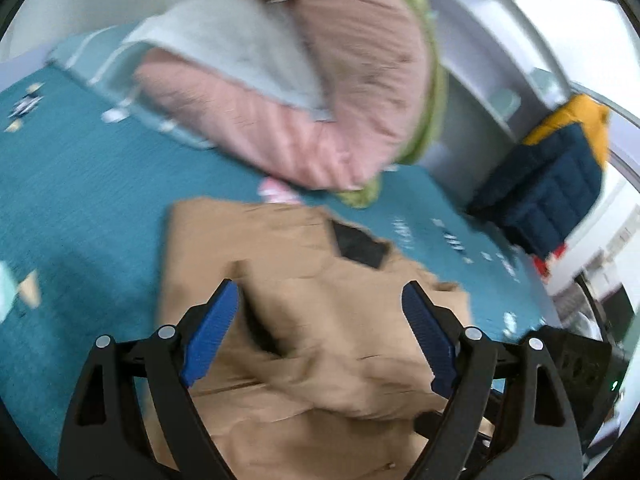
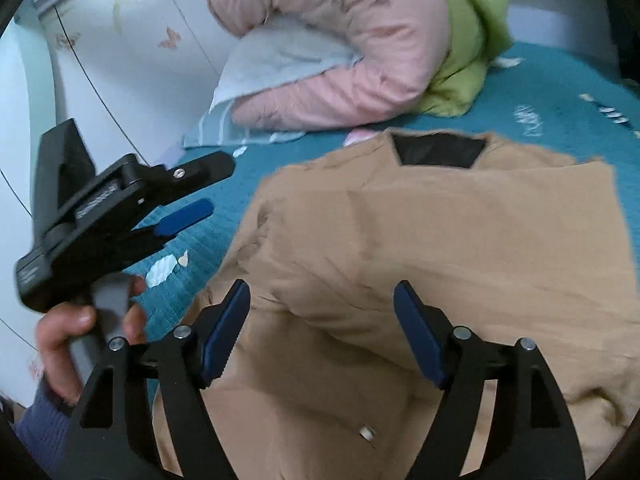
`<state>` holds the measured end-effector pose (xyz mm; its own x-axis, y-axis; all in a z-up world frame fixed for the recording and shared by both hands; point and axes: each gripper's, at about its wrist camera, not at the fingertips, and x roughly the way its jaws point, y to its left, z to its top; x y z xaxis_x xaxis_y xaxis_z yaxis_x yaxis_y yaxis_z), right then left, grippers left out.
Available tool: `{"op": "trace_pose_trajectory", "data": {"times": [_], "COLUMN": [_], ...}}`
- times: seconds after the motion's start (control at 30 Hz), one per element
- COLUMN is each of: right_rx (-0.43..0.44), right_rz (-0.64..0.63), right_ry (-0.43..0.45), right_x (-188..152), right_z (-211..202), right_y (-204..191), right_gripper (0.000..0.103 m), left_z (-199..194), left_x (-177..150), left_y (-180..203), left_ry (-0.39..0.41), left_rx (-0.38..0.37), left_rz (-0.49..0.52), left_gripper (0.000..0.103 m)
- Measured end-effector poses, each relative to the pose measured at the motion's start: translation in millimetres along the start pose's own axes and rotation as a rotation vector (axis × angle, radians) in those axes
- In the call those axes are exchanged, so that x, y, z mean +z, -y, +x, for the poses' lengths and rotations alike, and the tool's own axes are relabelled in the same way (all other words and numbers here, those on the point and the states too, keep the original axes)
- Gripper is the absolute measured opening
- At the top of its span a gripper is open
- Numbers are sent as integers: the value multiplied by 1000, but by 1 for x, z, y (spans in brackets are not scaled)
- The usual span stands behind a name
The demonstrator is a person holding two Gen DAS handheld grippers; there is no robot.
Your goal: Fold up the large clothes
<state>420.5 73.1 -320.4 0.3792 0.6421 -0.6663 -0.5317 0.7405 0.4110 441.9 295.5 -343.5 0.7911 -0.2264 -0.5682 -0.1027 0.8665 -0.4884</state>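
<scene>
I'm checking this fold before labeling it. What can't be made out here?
- Coat hem: cut off by the bottom edge, both views.
- Coat folds, left view: motion blur.
- Left gripper in right view: side-on, jaw gap unclear.
- Bedspread prints: blurred, too small.

tan coats: just one, spread on the bed
grippers: two, left and right
blue fingers: two per gripper, so four total
pink quilts: one
green blankets: one
pale blue towels: one
navy and yellow jackets: one
hands showing: one
</scene>
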Motion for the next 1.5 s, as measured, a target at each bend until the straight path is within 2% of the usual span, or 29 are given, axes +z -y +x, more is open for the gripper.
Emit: {"op": "trace_pose_trajectory", "data": {"times": [0.07,0.1,0.13,0.17,0.23,0.27,0.33,0.43,0.57,0.63,0.67,0.73,0.8,0.93,1.0,1.07,1.13,1.17,1.23,1.3,1.37,1.43,1.5], "right_rx": [-32,-94,-141,-212,-247,-249,-279,-295,-323,-293,-273,-254,-297,-382,-406,-420,-419,-422,-468,-443,-428,-441,-426], "right_rz": [18,37,58,110,215,287,338,377,365,366,357,334,324,357,395,419,449,447,431,436,429,404,394], "right_ry": [36,53,61,61,44,0,-72,-197,-206,-196,-175,-108,-67,-85,-112,-155,-228,-254,-297,-329,-349,-364,-370], "right_x": [0,1,3,5,4,3,-3,-19,-21,-11,-5,14,42,91,108,119,124,123,122,120,117,117,117], "right_z": [-19,-29,-35,-41,-44,-40,-27,-1,6,-3,-9,-24,-31,-15,-2,13,35,39,52,62,69,72,72], "right_y": [13,27,39,61,94,115,138,157,157,154,152,149,157,190,211,229,245,248,255,261,263,264,266], "right_gripper": [71,71,70,68,52,47,23,17,19,26,29,53,56,57,57,57,57,57,57,56,49,38,31], "left_z": [11,15,26,40,58,67,81,90,88,69,53,31,25,53,62,72,90,97,110,124,132,141,147], "left_x": [-4,-6,-10,-16,-27,-32,-40,-44,-45,-31,-19,3,22,64,79,87,93,94,94,90,87,83,81], "left_y": [17,20,24,26,22,19,10,5,11,13,13,5,-9,-54,-68,-81,-95,-98,-105,-112,-116,-121,-127], "left_ry": [-38,-58,-112,-190,-274,-316,-392,-419,-399,-342,-283,-200,-181,-274,-289,-325,-367,-386,-420,-468,-488,-523,-546], "left_rx": [-34,-39,-46,-35,41,64,90,107,118,73,46,49,82,206,283,277,330,332,359,365,385,374,365], "left_rz": [43,50,55,57,60,63,41,32,62,47,39,17,-5,-12,10,-1,-27,-28,-33,-37,-37,-59,-91], "left_gripper": [85,85,85,85,85,84,84,84,84,84,85,92,92,92,92,92,92,92,92,92,92,92,91]}}
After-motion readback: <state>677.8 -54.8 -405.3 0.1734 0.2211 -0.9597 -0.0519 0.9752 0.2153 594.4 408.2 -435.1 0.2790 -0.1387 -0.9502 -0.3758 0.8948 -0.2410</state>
